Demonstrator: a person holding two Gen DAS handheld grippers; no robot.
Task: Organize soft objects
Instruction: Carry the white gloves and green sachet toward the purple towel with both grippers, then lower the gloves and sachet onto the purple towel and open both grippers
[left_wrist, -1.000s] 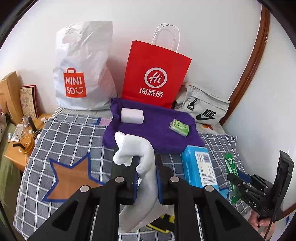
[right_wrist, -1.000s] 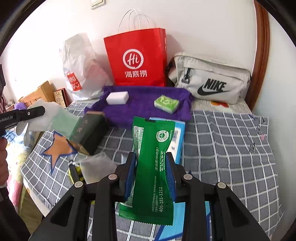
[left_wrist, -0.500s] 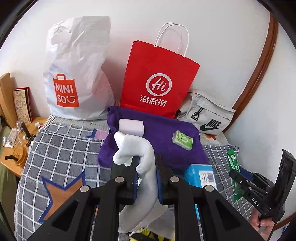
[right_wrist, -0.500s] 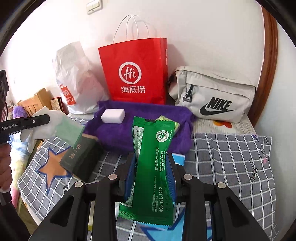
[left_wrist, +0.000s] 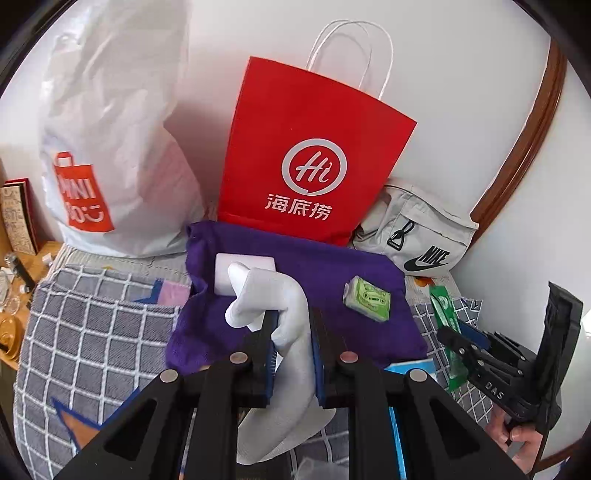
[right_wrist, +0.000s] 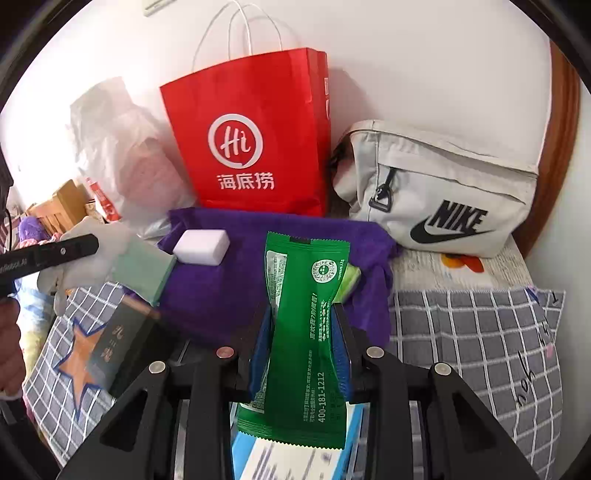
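Observation:
My left gripper (left_wrist: 291, 350) is shut on a white sock (left_wrist: 284, 314) and holds it over the near edge of a purple towel (left_wrist: 306, 258). My right gripper (right_wrist: 304, 347) is shut on a green sachet (right_wrist: 310, 295), held upright above the towel (right_wrist: 221, 291). On the towel lie a white sponge block (right_wrist: 201, 246) and a small green packet (left_wrist: 366, 298). The right gripper with the sachet also shows at the right of the left wrist view (left_wrist: 454, 343); the left gripper with the sock shows at the left of the right wrist view (right_wrist: 92, 247).
A red paper bag (left_wrist: 310, 155), a white Miniso plastic bag (left_wrist: 110, 147) and a grey Nike pouch (right_wrist: 443, 192) stand against the wall behind the towel. A dark box (right_wrist: 129, 343) and a blue box (right_wrist: 288, 454) lie on the checked blanket (right_wrist: 480, 332). A wooden side table (left_wrist: 22, 266) is left.
Both grippers have moved forward toward the purple towel, still holding the sock and the green sachet. The bags at the wall look larger and nearer.

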